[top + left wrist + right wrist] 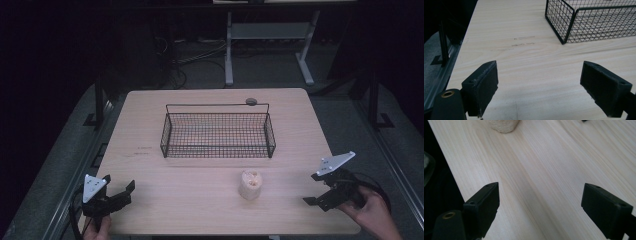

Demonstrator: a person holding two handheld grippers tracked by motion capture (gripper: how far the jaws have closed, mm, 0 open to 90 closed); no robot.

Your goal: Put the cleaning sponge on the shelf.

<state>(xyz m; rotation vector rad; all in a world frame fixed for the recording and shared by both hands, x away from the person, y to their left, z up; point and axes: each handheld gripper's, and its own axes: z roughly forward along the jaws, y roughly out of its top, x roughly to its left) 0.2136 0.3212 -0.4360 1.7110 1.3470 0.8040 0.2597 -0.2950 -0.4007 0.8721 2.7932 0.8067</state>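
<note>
Spanning most of the high view, the pale wooden desk (200,200) carries everything in play, with faint dark scuff marks (142,151) on its left part. Behind it, on the dim floor, stands a white metal frame (270,35) with a tangle of cables (195,57) beside it.

Next in size is the black wire basket (218,134), set at the middle of the desk toward its far edge, long side facing the person, with a thin handle bar rising along its back. In the left gripper view the basket's near left corner (564,37) shows, well ahead of that tool and to the right.

The left tongs (125,192) hover at the near left corner of the desk, held by a hand (95,231) at the bottom edge. Their 2 black jaws stand wide apart with bare wood between them, gripping nothing (539,85). The right tongs (314,189) sit at the near right corner, held by the other hand (372,212), and are likewise spread wide over bare desk (540,207), empty.

Smallest is the pale, rough-surfaced roll-shaped object (250,185), standing upright on the desk in front of the basket, right of centre, apart from the basket. It is nearer the right tongs than the left, and its base shows at the top of the right gripper view (503,126), well ahead of the jaws.
</note>
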